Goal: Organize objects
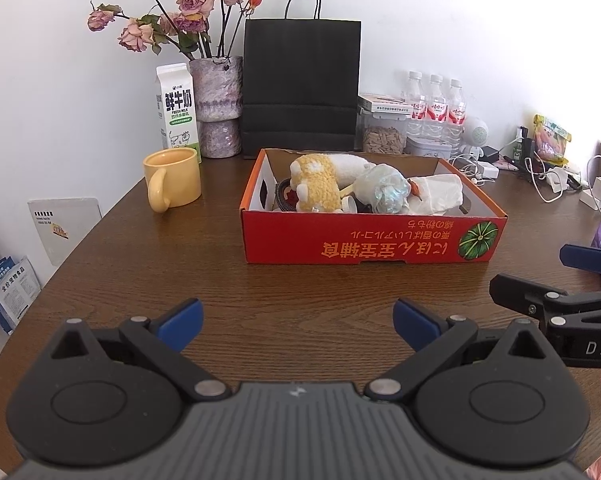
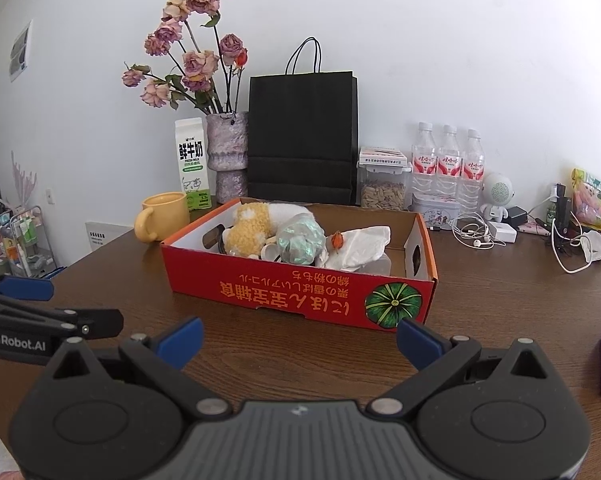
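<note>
A red cardboard box sits on the brown wooden table. Inside it lie a yellow plush toy, a crumpled clear bag, white tissue and small dark items. A yellow mug stands left of the box. My left gripper hovers open over the table in front of the box, holding nothing. My right gripper is also open and empty, near the box's front wall. Each gripper shows at the edge of the other's view.
Along the back wall stand a milk carton, a vase of dried roses, a black paper bag, a seed jar and three water bottles. Cables, chargers and snack packets clutter the right side.
</note>
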A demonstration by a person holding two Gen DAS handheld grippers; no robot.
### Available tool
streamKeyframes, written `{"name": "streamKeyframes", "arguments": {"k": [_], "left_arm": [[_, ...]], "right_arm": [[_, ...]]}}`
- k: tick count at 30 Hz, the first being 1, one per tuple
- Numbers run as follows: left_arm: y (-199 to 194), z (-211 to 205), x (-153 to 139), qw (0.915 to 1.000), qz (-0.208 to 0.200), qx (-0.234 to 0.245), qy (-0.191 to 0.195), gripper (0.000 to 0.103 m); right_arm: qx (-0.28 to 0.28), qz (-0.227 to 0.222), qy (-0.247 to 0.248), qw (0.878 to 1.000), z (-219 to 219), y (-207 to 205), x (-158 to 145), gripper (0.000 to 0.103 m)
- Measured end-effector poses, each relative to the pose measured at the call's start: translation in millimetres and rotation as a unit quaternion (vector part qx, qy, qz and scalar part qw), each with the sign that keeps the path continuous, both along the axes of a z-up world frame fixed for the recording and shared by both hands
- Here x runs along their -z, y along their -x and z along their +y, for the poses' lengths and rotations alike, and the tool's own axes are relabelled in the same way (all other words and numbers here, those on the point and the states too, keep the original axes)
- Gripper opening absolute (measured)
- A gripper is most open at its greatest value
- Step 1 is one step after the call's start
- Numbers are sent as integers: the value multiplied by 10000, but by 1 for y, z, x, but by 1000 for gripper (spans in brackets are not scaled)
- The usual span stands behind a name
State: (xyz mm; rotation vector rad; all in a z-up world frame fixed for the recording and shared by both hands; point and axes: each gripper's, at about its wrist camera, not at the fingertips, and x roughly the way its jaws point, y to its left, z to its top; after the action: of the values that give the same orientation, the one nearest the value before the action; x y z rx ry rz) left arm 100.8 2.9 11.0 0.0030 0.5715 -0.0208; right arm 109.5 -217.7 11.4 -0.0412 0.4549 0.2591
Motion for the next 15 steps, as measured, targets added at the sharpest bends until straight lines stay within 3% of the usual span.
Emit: {"name": "streamKeyframes", "arguments": {"k": [15], "left_arm": [[0,1,3,10000,63,-22,16,103]], "right_arm": [[-17,26,-21,10000,2,1,3,103]]}}
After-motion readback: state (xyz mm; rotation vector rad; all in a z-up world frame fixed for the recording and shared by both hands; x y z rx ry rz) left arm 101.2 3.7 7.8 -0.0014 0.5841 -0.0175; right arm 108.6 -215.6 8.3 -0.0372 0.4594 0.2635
